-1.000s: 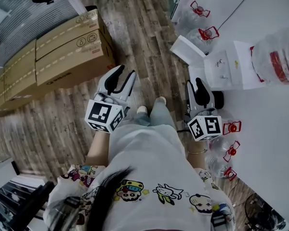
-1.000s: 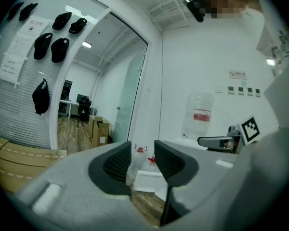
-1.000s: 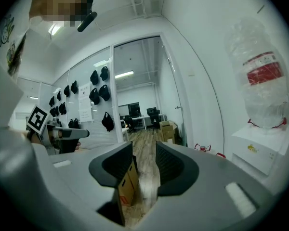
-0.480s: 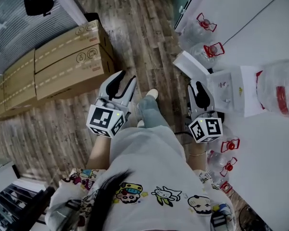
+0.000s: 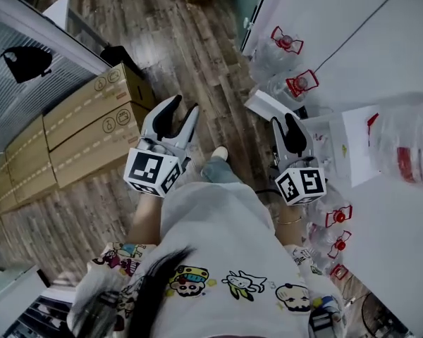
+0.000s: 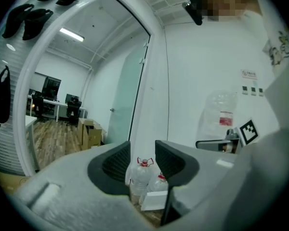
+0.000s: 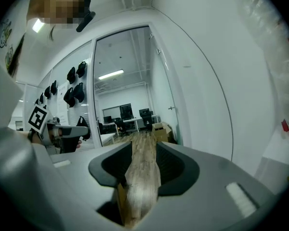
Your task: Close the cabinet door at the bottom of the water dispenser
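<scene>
The white water dispenser (image 5: 336, 148) stands at the right against the wall, a big clear bottle (image 5: 403, 145) on top. Its bottom cabinet door (image 5: 270, 106) hangs open, swung out over the wood floor; it also shows low between the left jaws as a white panel (image 6: 154, 200). My left gripper (image 5: 178, 111) is in the air left of the door, well apart from it; its jaws are opening with nothing between them. My right gripper (image 5: 285, 124) hovers just in front of the dispenser, near the door, open and empty, with only floor seen through the gap.
Two water bottles with red handles (image 5: 287, 63) stand by the wall beyond the door, and more (image 5: 333, 229) lie behind the dispenser. Long cardboard boxes (image 5: 84, 129) line the left by a glass partition. The person's feet (image 5: 216, 162) are between the grippers.
Both grippers have travelled across the floor with the person. The boxes have slid left and down in the head view, and more of the far floor and glass partition shows.
</scene>
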